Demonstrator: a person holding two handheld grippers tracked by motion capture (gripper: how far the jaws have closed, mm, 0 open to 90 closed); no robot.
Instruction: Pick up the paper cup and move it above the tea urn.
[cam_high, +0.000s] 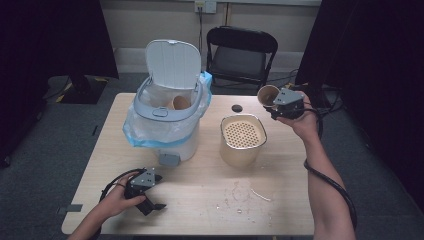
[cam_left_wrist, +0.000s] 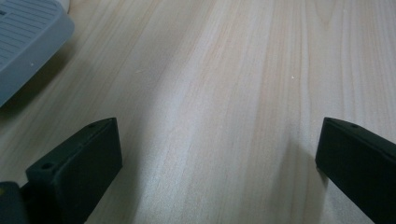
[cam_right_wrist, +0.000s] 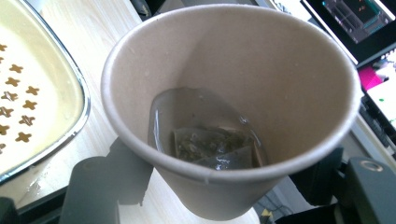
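Observation:
My right gripper (cam_high: 274, 106) is held up over the table's far right, shut on a brown paper cup (cam_high: 268, 94). In the right gripper view the black jaws press the cup (cam_right_wrist: 233, 107) from both sides near its base. A wet tea bag (cam_right_wrist: 210, 147) lies in a little liquid at the cup's bottom. The cup is tilted, with its mouth turned toward the camera. Below and to its left stands a cream container with a perforated strainer lid (cam_high: 240, 155), whose rim (cam_right_wrist: 86, 107) shows beside the cup. My left gripper (cam_high: 152, 205) rests open on the table's near left, with bare wood between its jaws (cam_left_wrist: 219, 158).
A white pedal bin (cam_high: 187, 142) with a blue liner stands at the back left, its lid (cam_high: 172, 62) up and another paper cup (cam_high: 179, 102) inside. Its grey pedal (cam_high: 169, 159) (cam_left_wrist: 28, 42) juts toward my left gripper. A small black disc (cam_high: 236, 108) lies behind the container. A black chair (cam_high: 240, 55) stands beyond the table.

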